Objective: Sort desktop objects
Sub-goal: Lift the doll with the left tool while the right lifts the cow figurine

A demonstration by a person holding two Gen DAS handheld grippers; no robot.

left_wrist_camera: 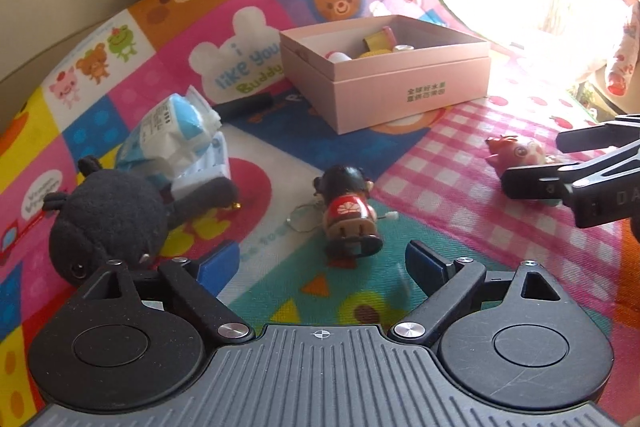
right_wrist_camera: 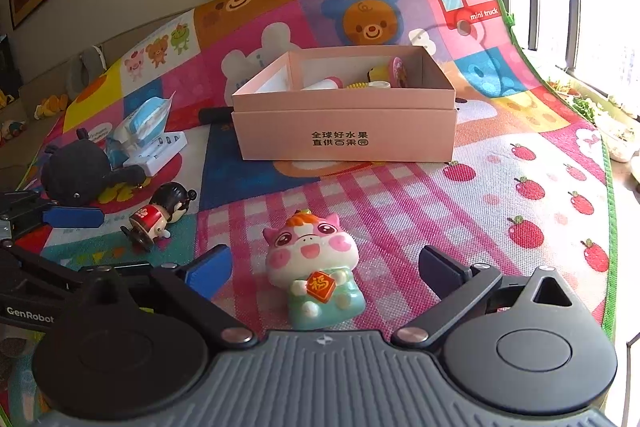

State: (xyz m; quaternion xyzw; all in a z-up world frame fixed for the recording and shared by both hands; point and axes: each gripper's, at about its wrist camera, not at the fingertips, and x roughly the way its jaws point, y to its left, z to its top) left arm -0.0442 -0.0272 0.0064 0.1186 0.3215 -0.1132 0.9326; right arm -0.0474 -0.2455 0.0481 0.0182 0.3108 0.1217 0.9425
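Observation:
On the colourful play mat, a wind-up doll point(left_wrist_camera: 350, 215) with black hair and a red body lies on its back just past the blue pads of my left gripper point(left_wrist_camera: 322, 261). That gripper is open and touches nothing. A pink cow figurine point(right_wrist_camera: 316, 267) in a green robe lies between the wide jaws of my right gripper point(right_wrist_camera: 325, 267), and the pads stand clear of it. A pink cardboard box point(right_wrist_camera: 344, 139) further back holds several small toys. In the left wrist view, the figurine point(left_wrist_camera: 518, 151) lies at the right, by the right gripper's dark fingers point(left_wrist_camera: 532, 181).
A black plush toy point(left_wrist_camera: 108, 219), a blue-and-white tissue pack point(left_wrist_camera: 172, 131) and a white charger point(right_wrist_camera: 160, 151) lie at the left. A black cylinder point(right_wrist_camera: 216, 115) rests beside the box. The mat's green edge point(right_wrist_camera: 608, 227) borders a windowsill. A person's patterned sleeve point(left_wrist_camera: 628, 39) hangs at the right.

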